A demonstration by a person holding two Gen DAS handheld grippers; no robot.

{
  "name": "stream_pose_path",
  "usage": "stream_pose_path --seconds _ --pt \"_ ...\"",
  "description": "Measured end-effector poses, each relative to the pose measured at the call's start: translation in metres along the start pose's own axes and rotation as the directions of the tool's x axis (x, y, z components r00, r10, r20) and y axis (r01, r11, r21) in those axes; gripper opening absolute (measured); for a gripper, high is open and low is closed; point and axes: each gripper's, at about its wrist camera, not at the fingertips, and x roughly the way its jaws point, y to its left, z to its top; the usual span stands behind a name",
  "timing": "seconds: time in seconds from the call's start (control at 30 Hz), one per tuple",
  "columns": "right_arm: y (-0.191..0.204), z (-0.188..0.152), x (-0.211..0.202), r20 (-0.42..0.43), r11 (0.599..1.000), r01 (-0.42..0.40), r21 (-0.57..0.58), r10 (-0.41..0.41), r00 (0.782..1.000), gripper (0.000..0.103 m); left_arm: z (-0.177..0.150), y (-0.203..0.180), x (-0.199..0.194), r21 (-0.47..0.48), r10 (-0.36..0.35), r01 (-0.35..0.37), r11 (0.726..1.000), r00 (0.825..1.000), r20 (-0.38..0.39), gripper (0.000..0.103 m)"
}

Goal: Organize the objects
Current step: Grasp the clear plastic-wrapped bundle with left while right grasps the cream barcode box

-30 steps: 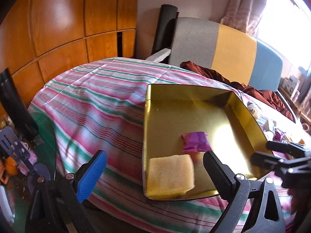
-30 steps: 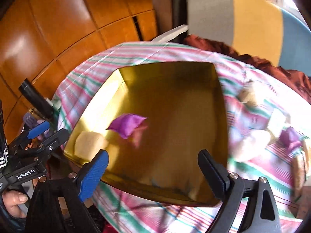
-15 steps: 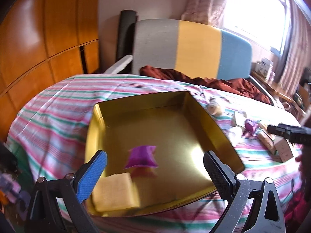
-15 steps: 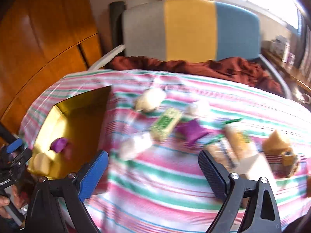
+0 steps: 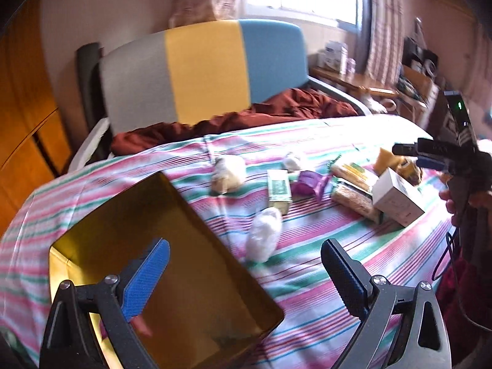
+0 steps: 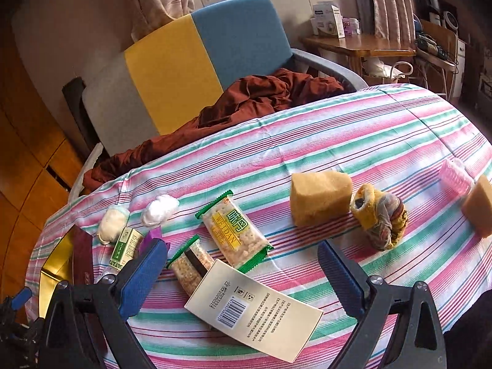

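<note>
A gold tray (image 5: 184,215) lies at the left on the striped tablecloth (image 5: 307,129); it also shows in the right wrist view (image 6: 57,261). Loose items lie to its right: a white wad (image 5: 264,236), a green box (image 5: 278,189), a purple packet (image 5: 309,183), cracker packs (image 6: 235,235), a white carton (image 6: 255,309), a yellow sponge (image 6: 319,196) and a rolled cloth (image 6: 379,213). My left gripper (image 5: 244,272) is open and empty over the tray's right edge. My right gripper (image 6: 243,272) is open and empty above the carton and crackers.
A grey, yellow and blue chair (image 6: 196,61) with a dark red cloth (image 6: 255,98) stands behind the table. A pink cup (image 6: 455,175) and another sponge (image 6: 479,209) sit at the right edge. A wooden desk (image 6: 356,47) is beyond.
Both grippers have swung right, away from the tray and towards the loose items. The purple packet and sponge in the tray have left the left wrist view.
</note>
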Motion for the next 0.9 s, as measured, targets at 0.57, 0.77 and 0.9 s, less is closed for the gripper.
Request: stream_pose_path --seconds 0.57,0.77,0.9 --pt "-0.007 0.000 0.001 -0.018 0.998 -0.055 0.042 0.056 0.998 0.100 0.018 -0.029 0.136 0.163 -0.007 0.072 0.984 0.930 -0.368 0.062" --pt "-0.014 0.000 0.005 -0.035 0.995 -0.054 0.079 0.057 0.998 0.100 0.014 -0.031 0.141 0.124 -0.025 0.077 0.989 0.926 -0.375 0.037" --pt "-0.019 -0.001 0.008 -0.055 0.992 -0.062 0.107 0.068 0.996 0.100 0.017 -0.036 0.113 0.072 -0.084 0.111 0.991 0.950 -0.302 0.037"
